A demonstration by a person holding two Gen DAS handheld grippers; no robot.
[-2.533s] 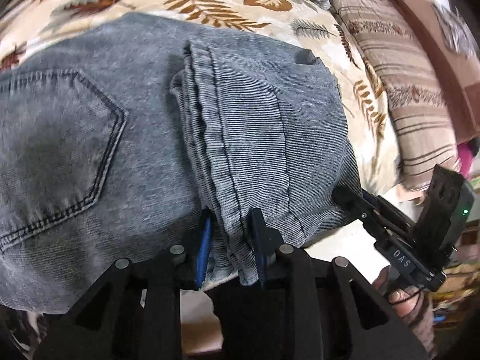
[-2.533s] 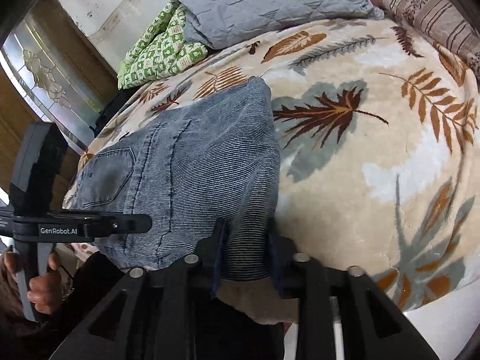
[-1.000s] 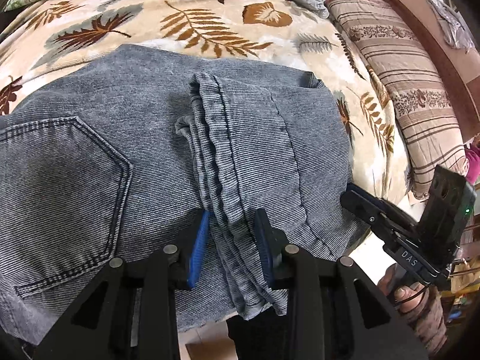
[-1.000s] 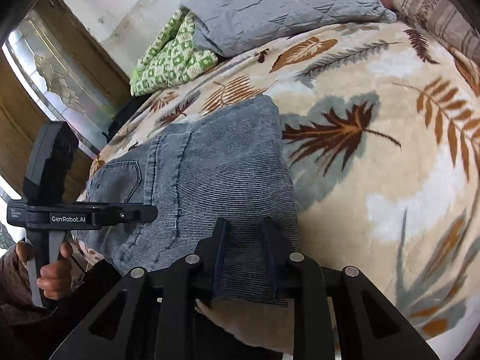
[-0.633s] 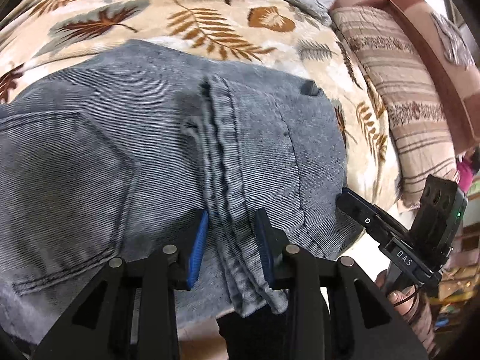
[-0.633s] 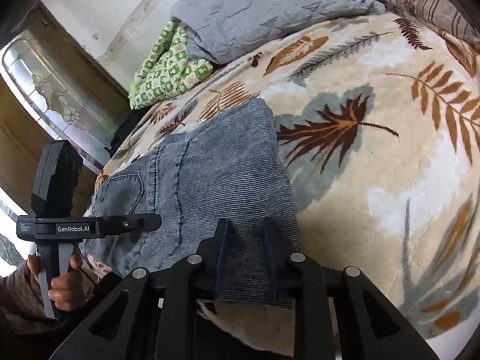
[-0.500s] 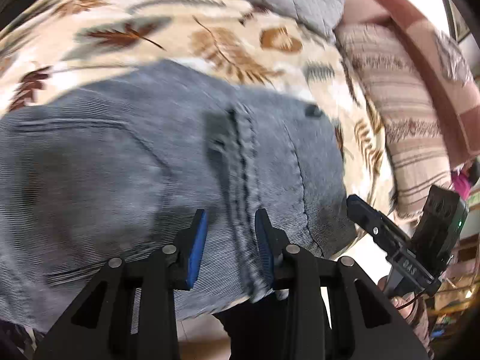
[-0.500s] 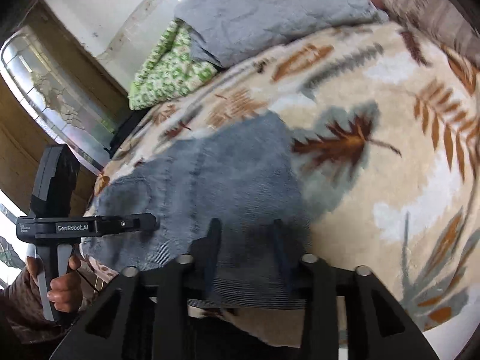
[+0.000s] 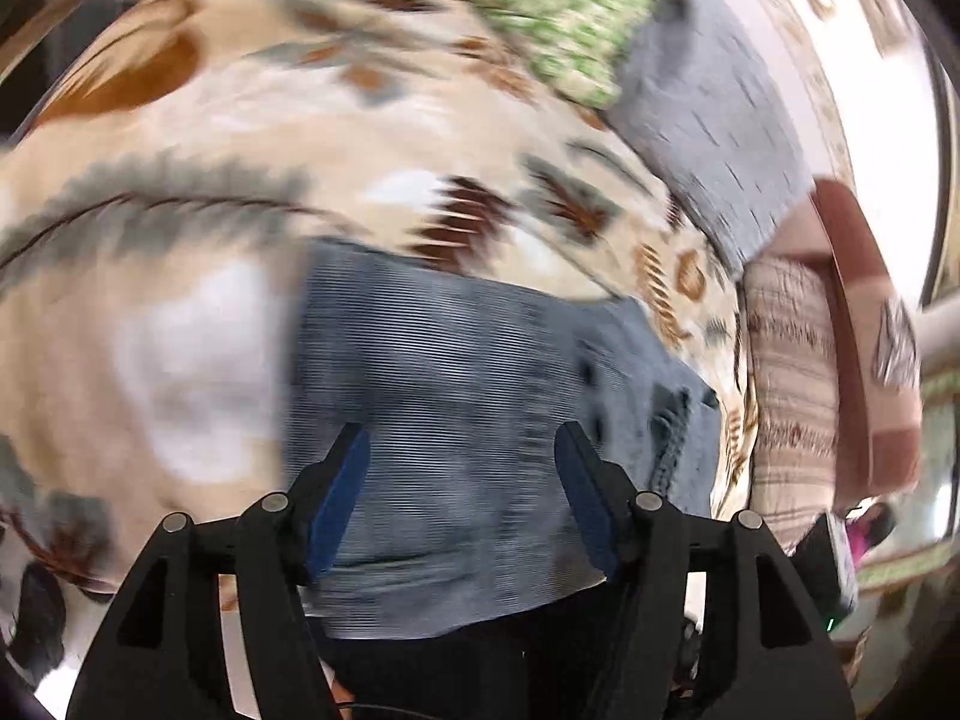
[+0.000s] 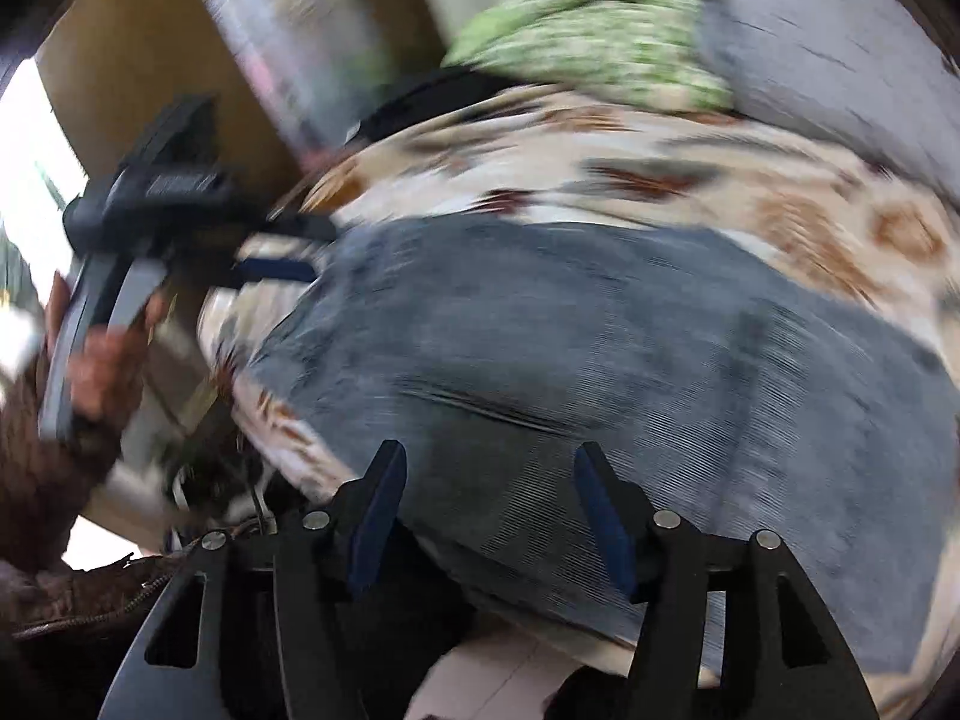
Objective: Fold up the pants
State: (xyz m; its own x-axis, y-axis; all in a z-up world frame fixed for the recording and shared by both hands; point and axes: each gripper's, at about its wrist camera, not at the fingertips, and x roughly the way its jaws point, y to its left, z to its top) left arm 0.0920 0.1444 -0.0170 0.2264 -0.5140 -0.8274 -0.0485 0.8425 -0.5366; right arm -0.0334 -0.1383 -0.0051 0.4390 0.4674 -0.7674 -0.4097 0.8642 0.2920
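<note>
The grey-blue denim pants [image 9: 480, 372] lie folded into a compact stack on the leaf-print blanket [image 9: 198, 180]; they also show in the right wrist view [image 10: 630, 348]. My left gripper [image 9: 462, 480] is open, empty, its blue pads spread wide above the near edge of the stack. My right gripper [image 10: 489, 498] is open too, empty, above the pants' near edge. The left gripper also shows in the right wrist view [image 10: 270, 252] at the pants' left end. Both views are motion-blurred.
A green patterned cushion [image 9: 552, 18] and a grey quilted pillow [image 9: 714, 120] lie at the back of the bed. A striped pillow [image 9: 786, 372] sits at the right. A wooden door or cabinet [image 10: 150, 60] stands left of the bed.
Both grippers have let go of the pants' cloth and opened wide. Both have pulled back and swung left, so the folded stack now lies free on the blanket.
</note>
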